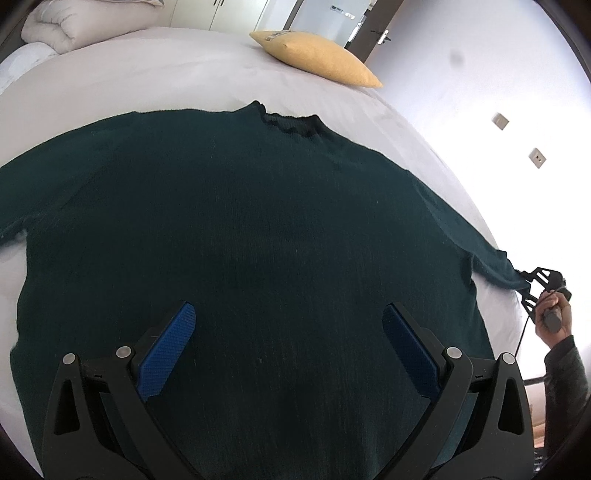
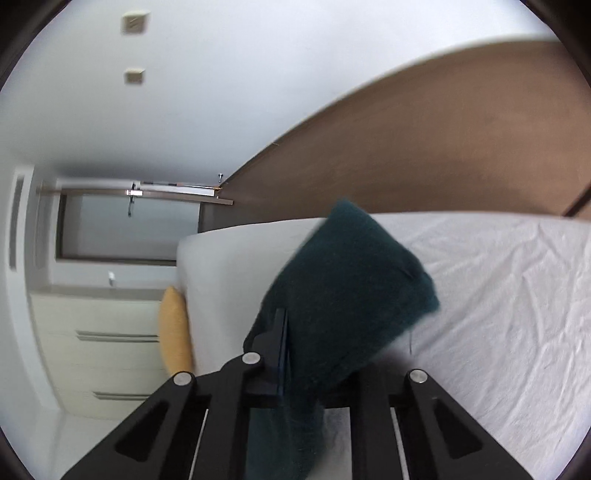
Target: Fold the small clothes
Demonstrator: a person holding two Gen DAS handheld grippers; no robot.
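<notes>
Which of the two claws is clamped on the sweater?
The right claw, shut on the dark green knit sweater's sleeve cuff; the left claw hangs open above the body.

Bedroom in a home. Bed with white sheet (image 1: 155, 81) spreads ahead of the left claw; folded duvet (image 1: 62, 22) at its far left corner, yellow cushion (image 1: 317, 59) far ahead to the right. Wall switch plates (image 1: 500, 121) right of the bed. From the right claw: cream drawer unit (image 2: 99, 343) low left, brown headboard panel (image 2: 424, 147) ahead above the mattress.
</notes>
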